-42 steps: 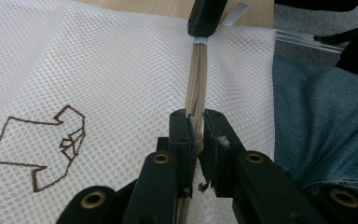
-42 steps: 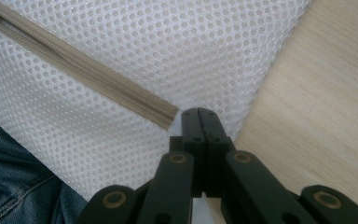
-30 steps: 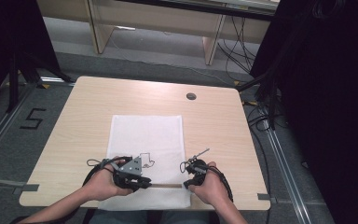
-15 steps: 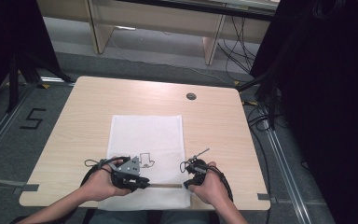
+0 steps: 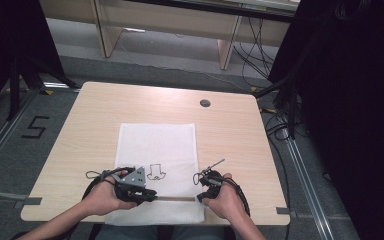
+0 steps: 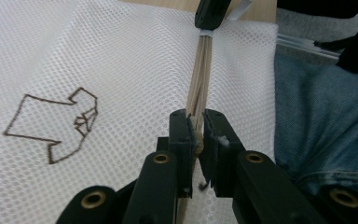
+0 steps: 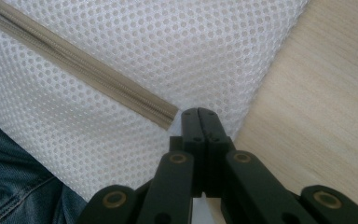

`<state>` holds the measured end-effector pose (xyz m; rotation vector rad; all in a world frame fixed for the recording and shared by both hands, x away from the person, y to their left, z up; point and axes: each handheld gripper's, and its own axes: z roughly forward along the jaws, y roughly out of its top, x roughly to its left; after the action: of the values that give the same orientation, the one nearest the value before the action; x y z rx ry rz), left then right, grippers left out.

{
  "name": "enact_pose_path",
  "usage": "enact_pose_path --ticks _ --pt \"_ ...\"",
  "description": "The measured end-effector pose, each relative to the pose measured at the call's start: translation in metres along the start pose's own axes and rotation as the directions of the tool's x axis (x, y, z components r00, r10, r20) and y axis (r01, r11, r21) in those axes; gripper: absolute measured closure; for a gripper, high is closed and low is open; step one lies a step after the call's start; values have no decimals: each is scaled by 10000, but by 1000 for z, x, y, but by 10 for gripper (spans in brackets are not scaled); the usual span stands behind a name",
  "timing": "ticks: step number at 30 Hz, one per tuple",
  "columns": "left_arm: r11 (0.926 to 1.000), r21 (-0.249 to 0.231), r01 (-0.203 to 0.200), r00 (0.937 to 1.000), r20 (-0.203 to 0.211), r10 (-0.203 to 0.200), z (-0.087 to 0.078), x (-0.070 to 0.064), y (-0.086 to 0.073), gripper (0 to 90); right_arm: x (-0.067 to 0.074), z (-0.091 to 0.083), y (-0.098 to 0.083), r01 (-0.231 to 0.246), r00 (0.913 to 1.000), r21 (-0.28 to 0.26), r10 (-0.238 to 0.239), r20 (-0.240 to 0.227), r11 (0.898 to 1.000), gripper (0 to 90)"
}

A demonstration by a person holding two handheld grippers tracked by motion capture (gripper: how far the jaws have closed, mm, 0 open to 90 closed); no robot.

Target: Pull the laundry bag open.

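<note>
- High view: a white mesh bag [image 5: 157, 165] lies flat on the pale wooden surface [image 5: 90, 120], its near edge reaching the person's side. A small brown outline drawing [image 5: 156, 172] is printed on it, near the lower middle.
- High view: a beige zipper [image 5: 175, 198] runs across the bag close to its near edge, between the two hands.
- High view: the left gripper [image 5: 147, 196] sits at the zipper's left end, held in the left hand [image 5: 102, 197]; a grey three-cornered plate tops it. The right gripper [image 5: 200, 197] sits at the zipper's right end, in the right hand [image 5: 225, 200].
- High view: a dark round hole [image 5: 205, 103] lies in the surface toward the far right, well apart from the bag.
- Left gripper view: the left gripper's [image 6: 196, 135] jaws pinch the zipper [image 6: 200, 74] between their pads, a narrow gap left for the tape. The zipper runs straight away to the other gripper's black tip [image 6: 212, 14] at the top. The brown drawing [image 6: 56, 121] lies to the left on the mesh, and blue denim [image 6: 317, 116] shows to the right.
- Right gripper view: the right gripper's [image 7: 199, 112] jaws are pressed fully together, meeting at the end of the zipper [image 7: 79, 65] on the mesh; whether any fabric is caught between them cannot be told. Bare wood [image 7: 317, 102] lies to the right, denim [image 7: 9, 182] at lower left.
</note>
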<state>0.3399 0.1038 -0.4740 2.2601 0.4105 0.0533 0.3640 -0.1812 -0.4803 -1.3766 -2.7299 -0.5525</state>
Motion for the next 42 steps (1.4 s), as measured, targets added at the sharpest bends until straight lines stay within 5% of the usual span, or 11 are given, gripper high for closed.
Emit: enact_pose_path --ticks 20,24,42 --pt "9998 18 -208 9998 22 208 -2 1 0 819 -1 0 0 59 10000 -31 -59 -12 10000 900" --pt "9998 -85 165 9998 75 -165 -4 1 -4 819 -1 0 0 61 10000 -46 -61 2 10000 900" --pt "10000 3 43 10000 -74 -43 -6 1 -4 819 0 0 0 101 9999 -31 -101 29 9999 900"
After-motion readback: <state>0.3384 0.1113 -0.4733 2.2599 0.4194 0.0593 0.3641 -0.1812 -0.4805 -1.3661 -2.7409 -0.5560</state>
